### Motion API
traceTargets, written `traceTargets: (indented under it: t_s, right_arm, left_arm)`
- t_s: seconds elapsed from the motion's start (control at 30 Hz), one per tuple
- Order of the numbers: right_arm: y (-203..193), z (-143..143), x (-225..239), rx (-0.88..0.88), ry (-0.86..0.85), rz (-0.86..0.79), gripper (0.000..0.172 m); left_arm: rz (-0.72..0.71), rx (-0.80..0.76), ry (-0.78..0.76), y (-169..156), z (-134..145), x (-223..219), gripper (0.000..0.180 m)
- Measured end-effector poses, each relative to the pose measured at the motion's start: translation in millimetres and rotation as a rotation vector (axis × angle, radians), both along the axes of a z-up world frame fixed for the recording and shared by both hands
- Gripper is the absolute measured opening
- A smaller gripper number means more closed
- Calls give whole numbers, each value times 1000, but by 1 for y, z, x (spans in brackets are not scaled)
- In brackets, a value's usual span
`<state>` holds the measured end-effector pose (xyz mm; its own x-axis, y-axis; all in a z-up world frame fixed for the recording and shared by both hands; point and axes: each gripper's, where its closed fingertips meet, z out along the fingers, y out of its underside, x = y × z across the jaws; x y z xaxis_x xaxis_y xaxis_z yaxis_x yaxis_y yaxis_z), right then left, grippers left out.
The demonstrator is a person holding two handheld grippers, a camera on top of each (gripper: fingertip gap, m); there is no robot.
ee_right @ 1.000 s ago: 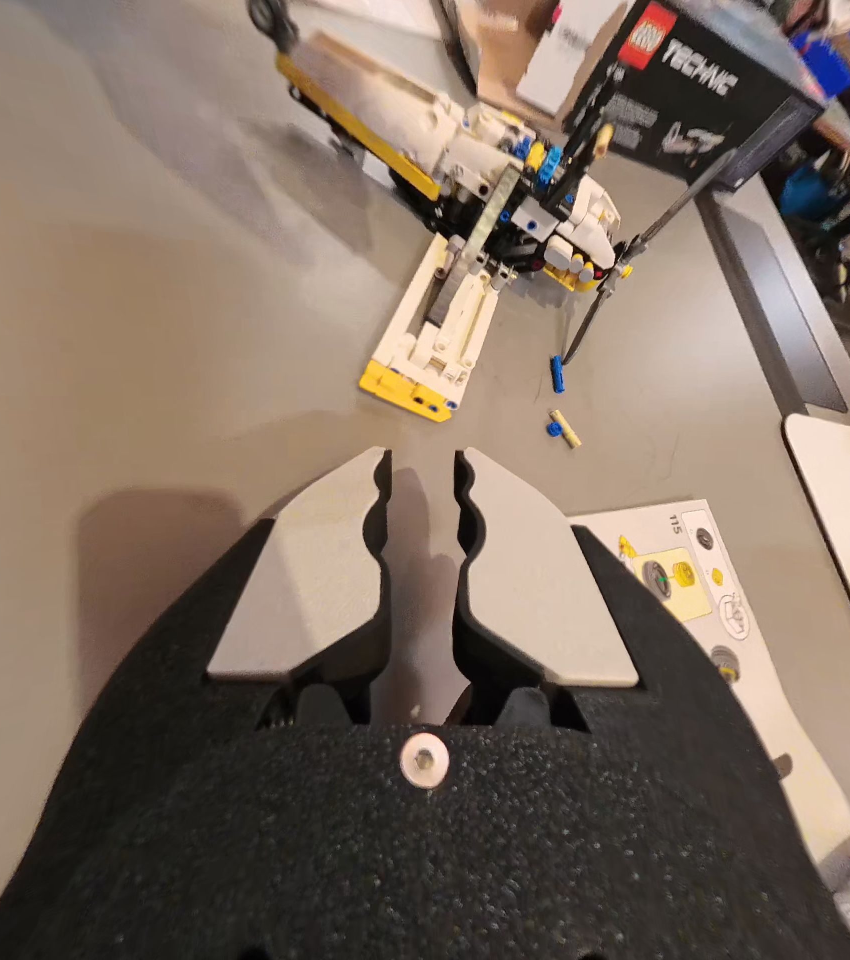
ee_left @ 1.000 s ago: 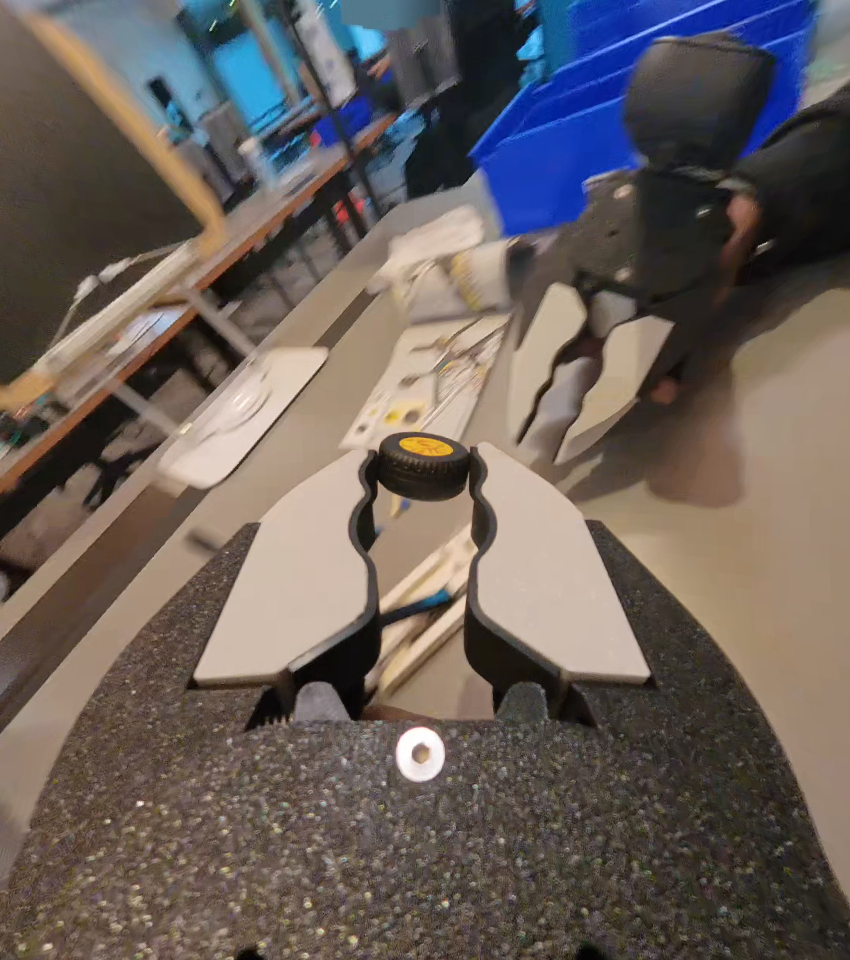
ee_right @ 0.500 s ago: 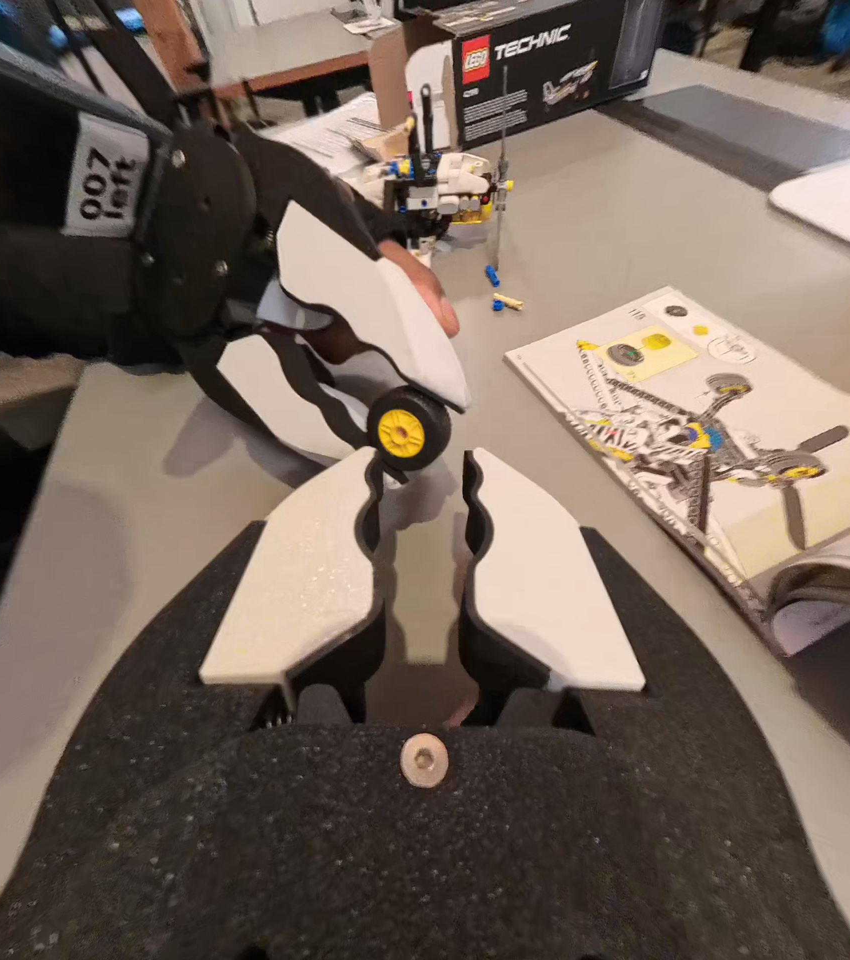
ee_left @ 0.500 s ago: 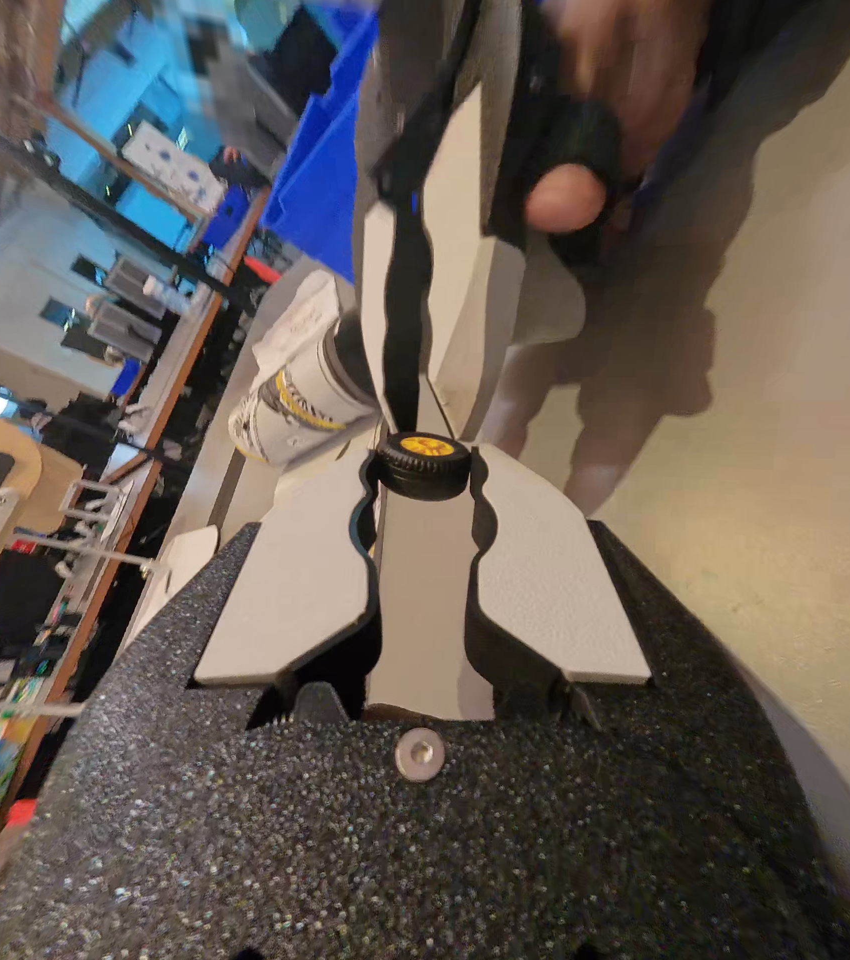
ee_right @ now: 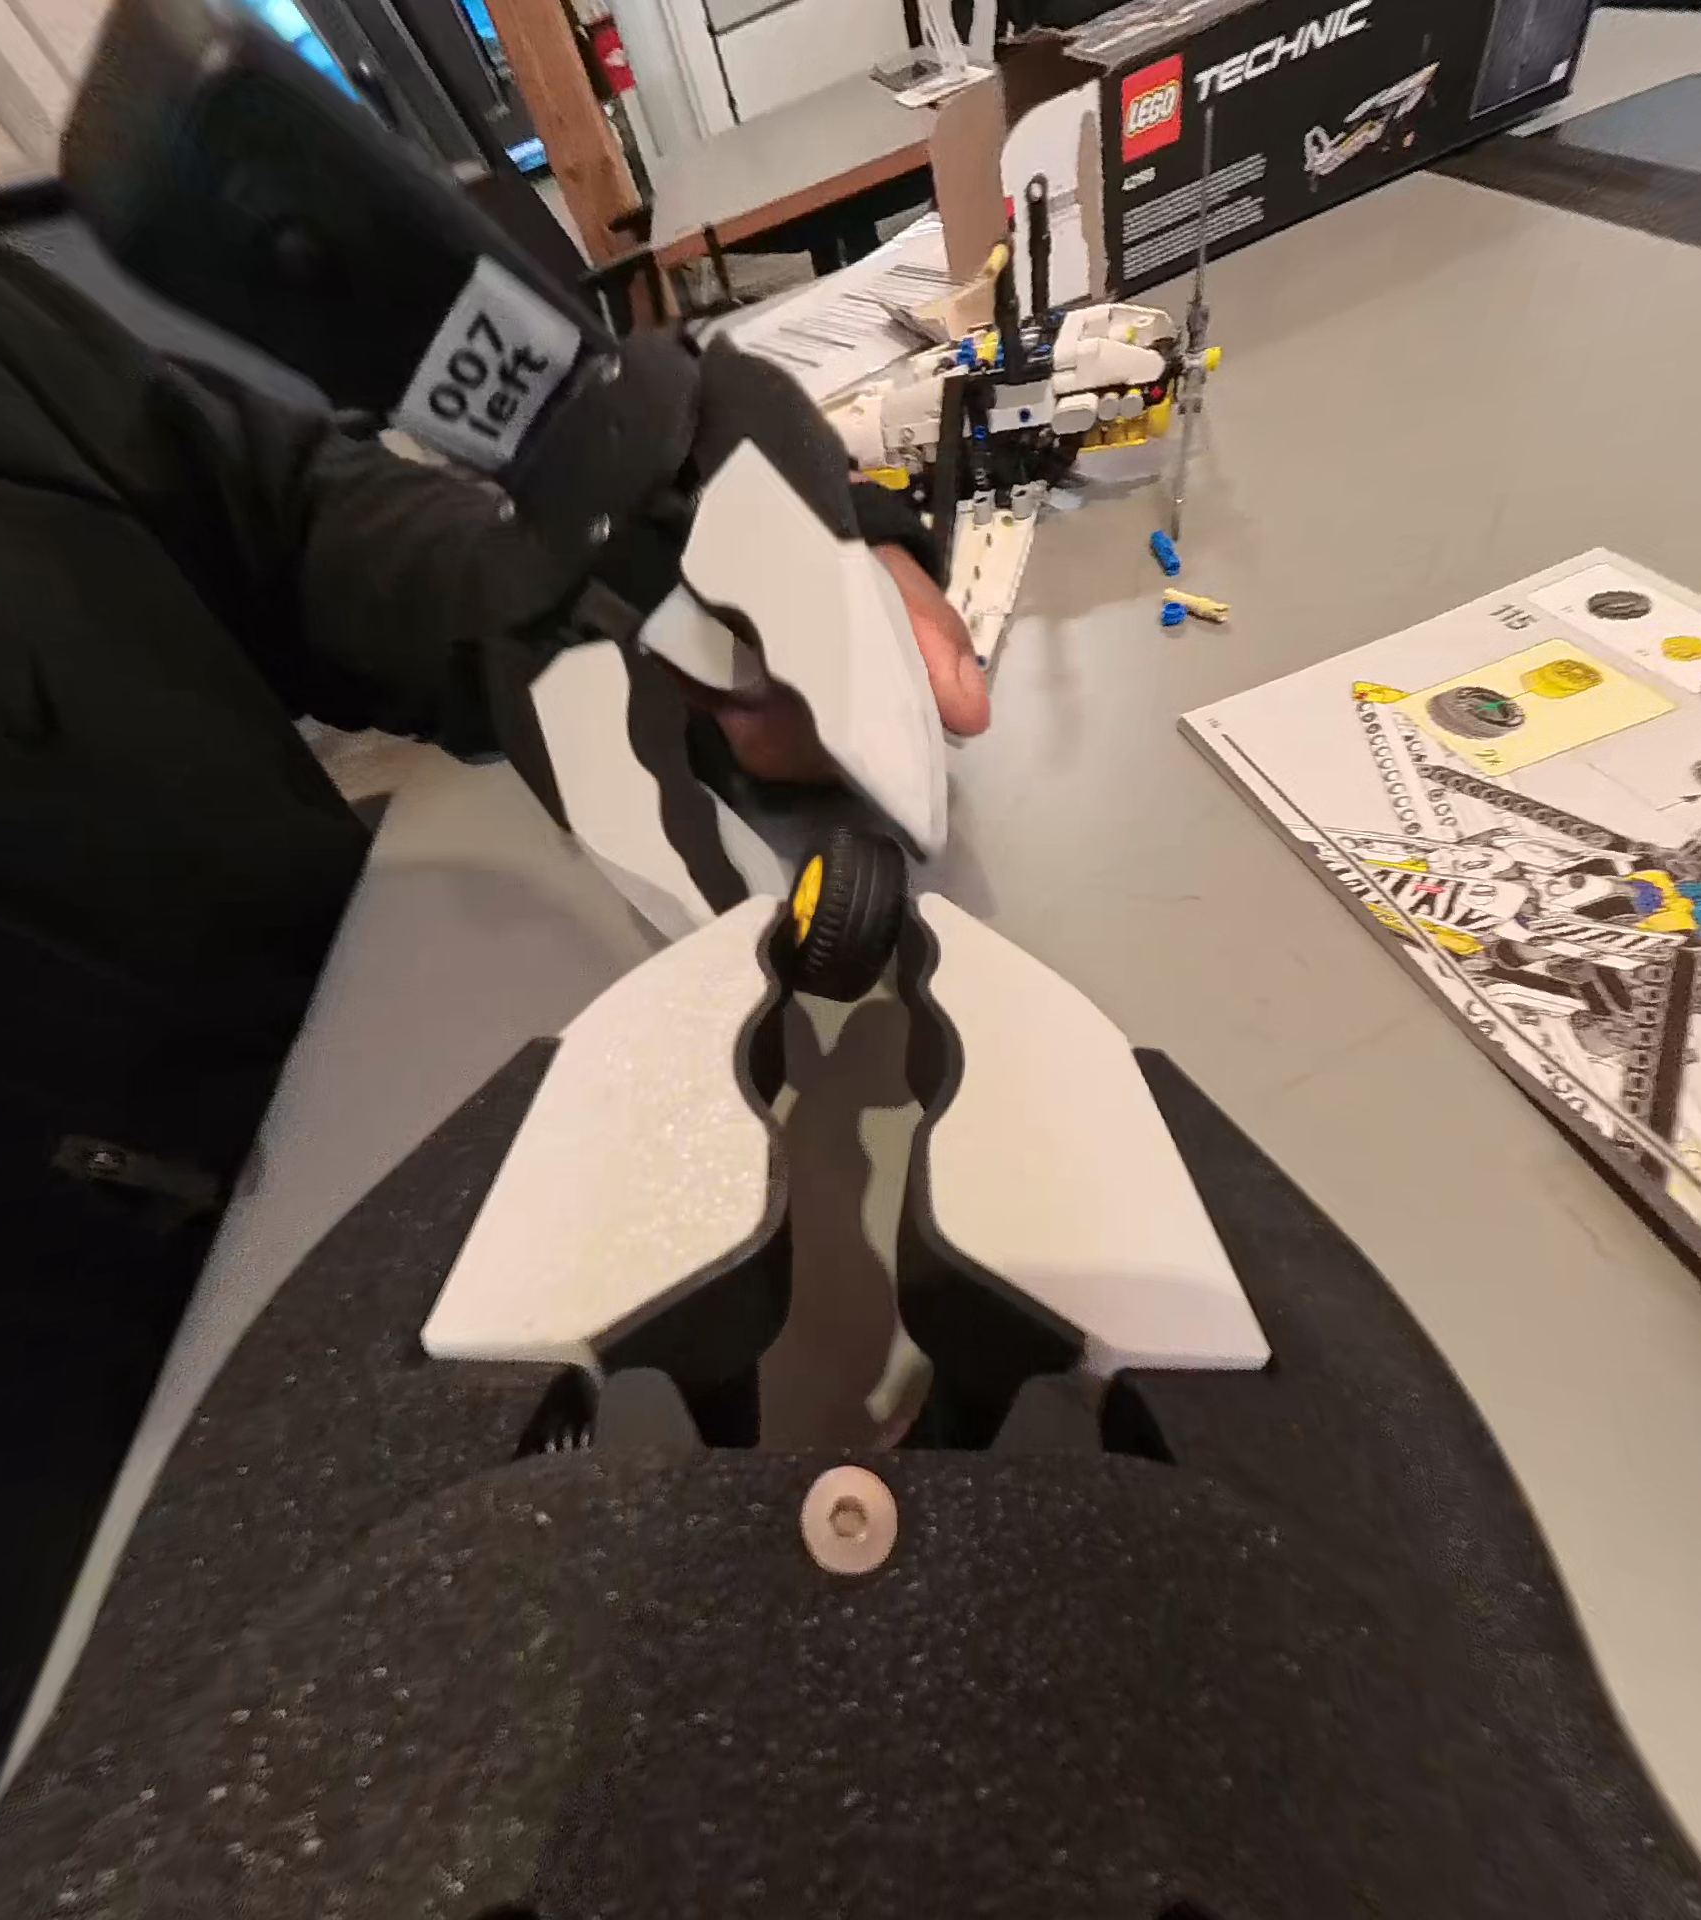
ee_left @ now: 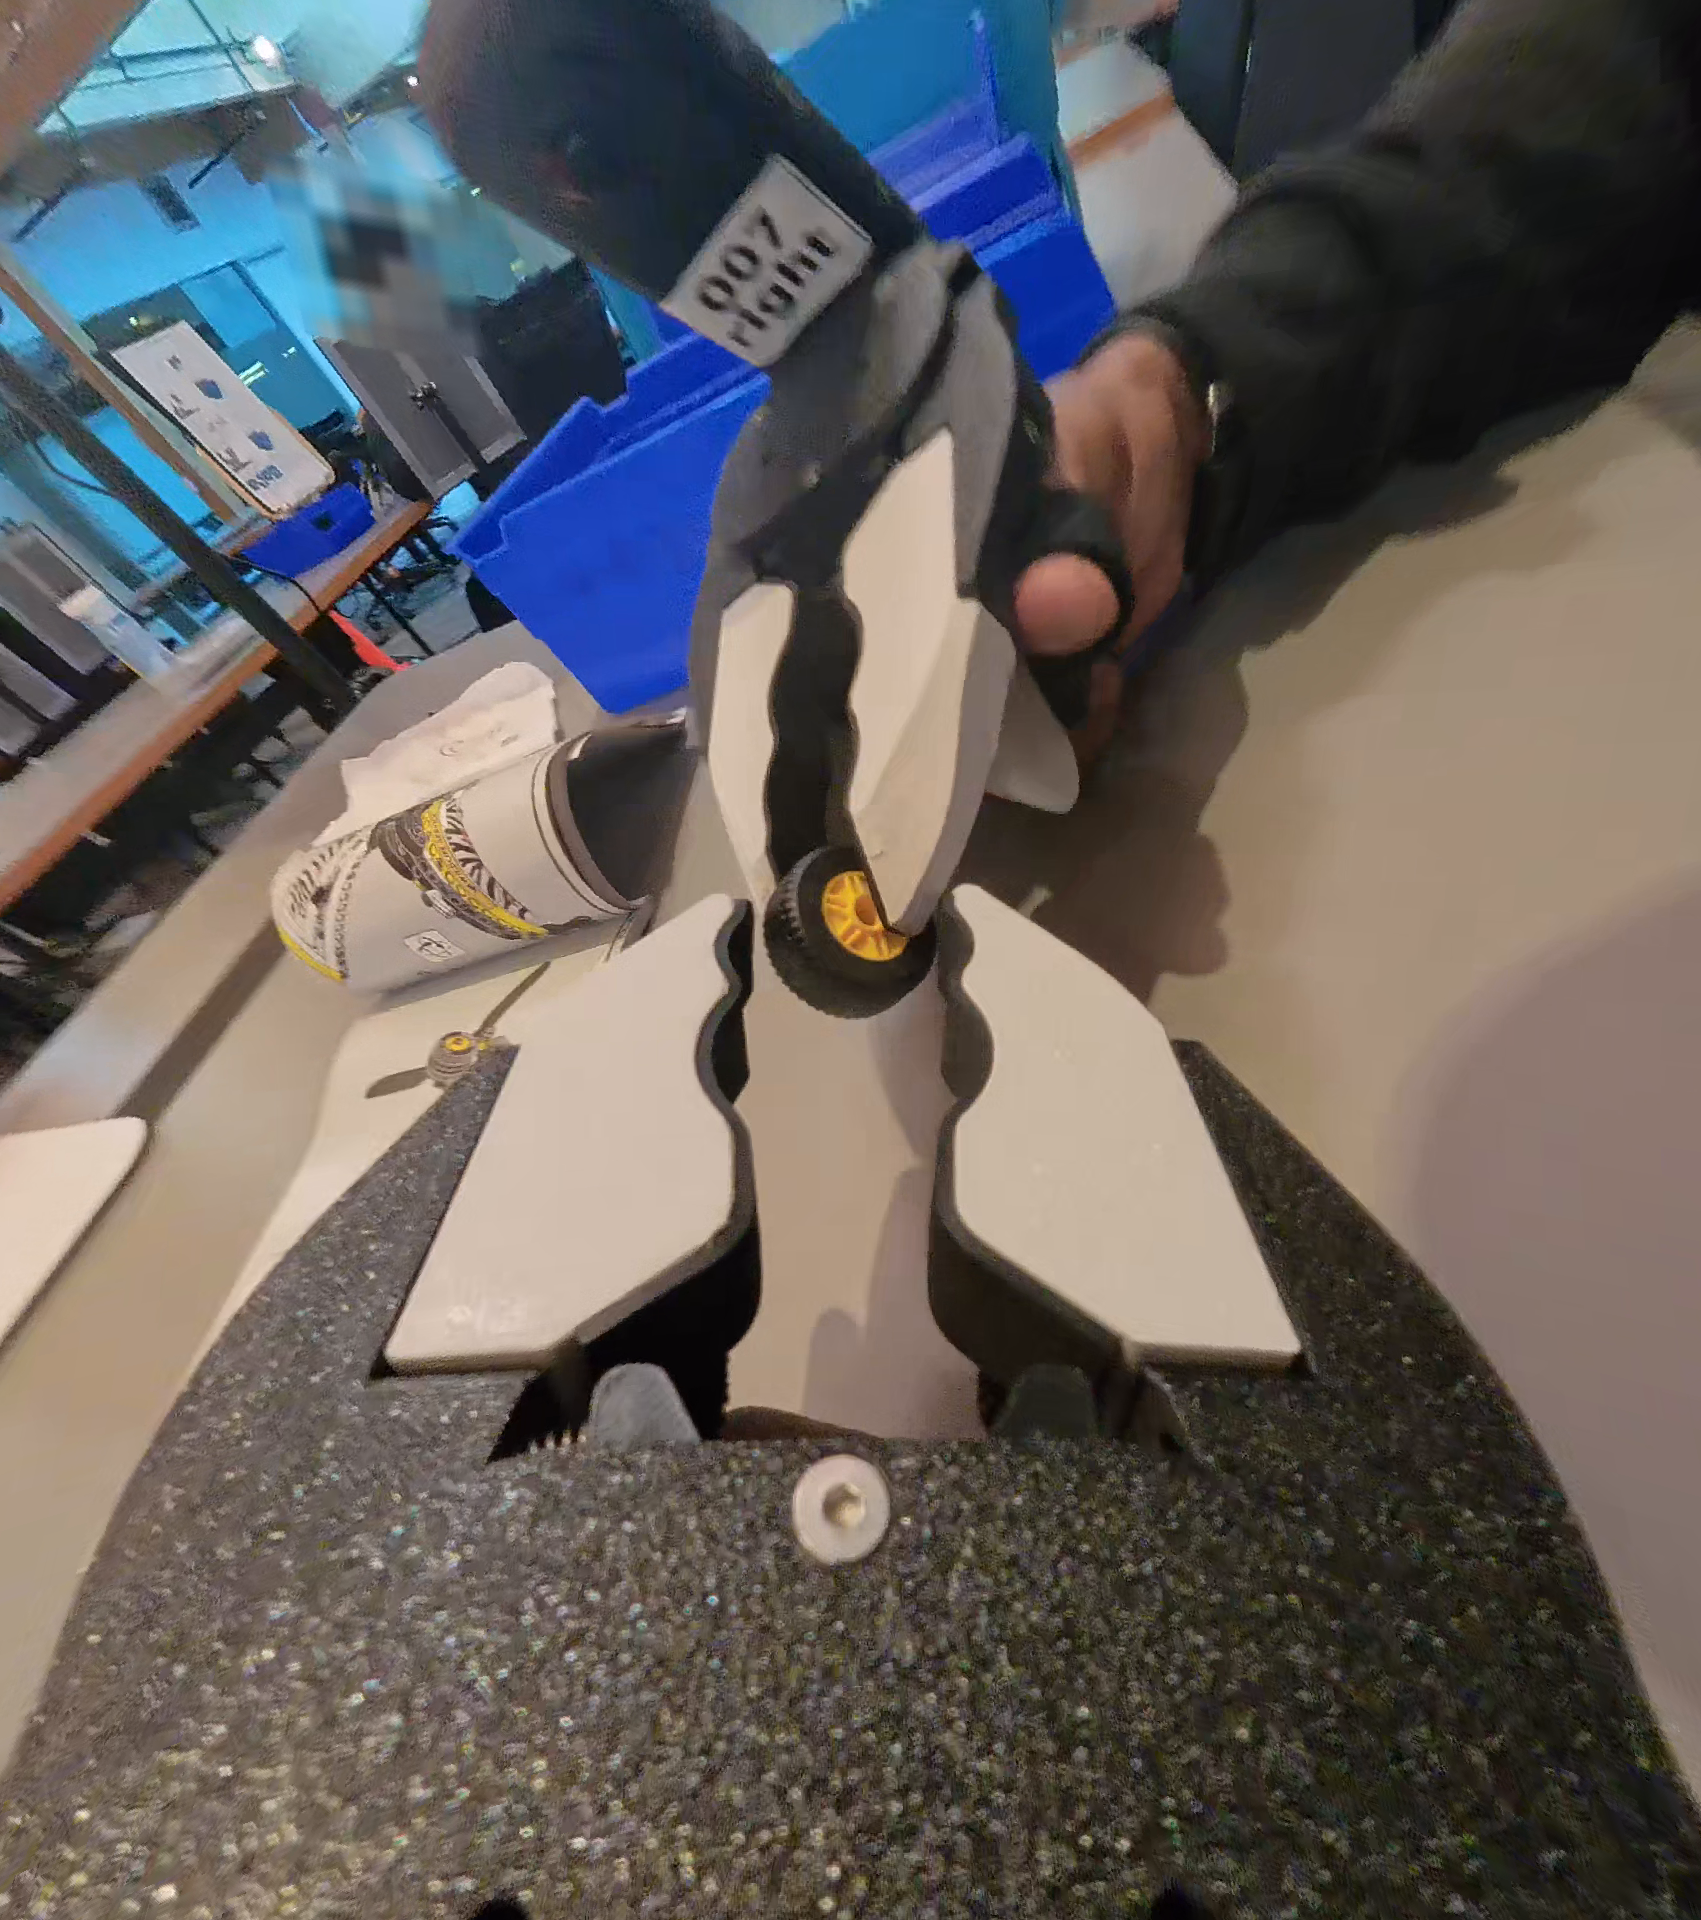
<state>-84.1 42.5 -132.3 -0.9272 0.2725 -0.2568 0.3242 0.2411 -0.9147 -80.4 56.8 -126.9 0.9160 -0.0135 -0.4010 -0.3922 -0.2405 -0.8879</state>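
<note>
Spanning both views: flat grey tabletop (ee_right: pixel 1241 935). Standing at its far edge: long black cardboard box (ee_right: pixel 1345 135), and in the left wrist view stacked blue plastic bins (ee_left: pixel 617 540).

Lying open to the right: white printed instruction booklet (ee_right: pixel 1552 831).

Sitting before the box: white, yellow and black brick-built model (ee_right: pixel 1033 405).

Meeting tip to tip above the table: left gripper (ee_left: pixel 846 935) and right gripper (ee_right: pixel 846 925), both part-open around one piece.

- Right gripper: gripping the flat sides, pads pressing on both.
- Left gripper: spanning the tread, wider; one pad touching, contact at the other unclear.

Hanging between all four fingertips, clear of the table: small black rubber wheel with yellow hub (ee_right: pixel 851 935).

Lying loose near the model: short blue pin (ee_right: pixel 1163 551).
</note>
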Motion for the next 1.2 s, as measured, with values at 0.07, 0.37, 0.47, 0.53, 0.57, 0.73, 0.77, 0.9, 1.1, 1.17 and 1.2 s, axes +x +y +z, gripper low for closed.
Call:
traceTargets:
  t_s: [0.07, 0.37, 0.47, 0.53, 0.57, 0.73, 0.77, 0.9, 1.1, 1.17, 1.2]
  right_arm:
    - [1, 4, -2, -3, 46, -15, 18]
    - [9, 21, -8, -40, 249, -85, 18]
    - [10, 21, -13, -37, 267, -124, 18]
    - [9, 21, -14, -32, 279, -135, 18]
    - [8, 20, -14, -27, 284, -137, 18]
    - [3, 19, -14, -20, 324, -147, 18]
    - [3, 21, -13, -24, 336, -149, 18]
    - [2, 24, -13, -30, 364, -164, 18]
    - [1, 28, -3, -56, 388, -109, 17]
    - [0, 28, 0, -61, 392, -97, 17]
    - [0, 29, 1, -68, 389, -89, 17]
  left_arm:
    - [-20, 40, -125, -3, 9, 0, 35]
    - [67, 264, -378, -5, 42, -24, 29]
    - [183, 401, -255, -7, 58, -39, 22]
    - [269, 382, -209, -6, 57, -52, 24]
    - [288, 386, -201, -5, 57, -55, 23]
    - [301, 443, -277, -8, 63, -59, 0]
    - [343, 429, -306, -11, 60, -65, 6]
    - [351, 305, -365, -8, 42, -70, 36]
    - [65, 225, -515, -2, 34, -33, 20]
    - [7, 223, -569, -6, 34, -27, 21]
    - [-23, 224, -590, -8, 35, -24, 21]
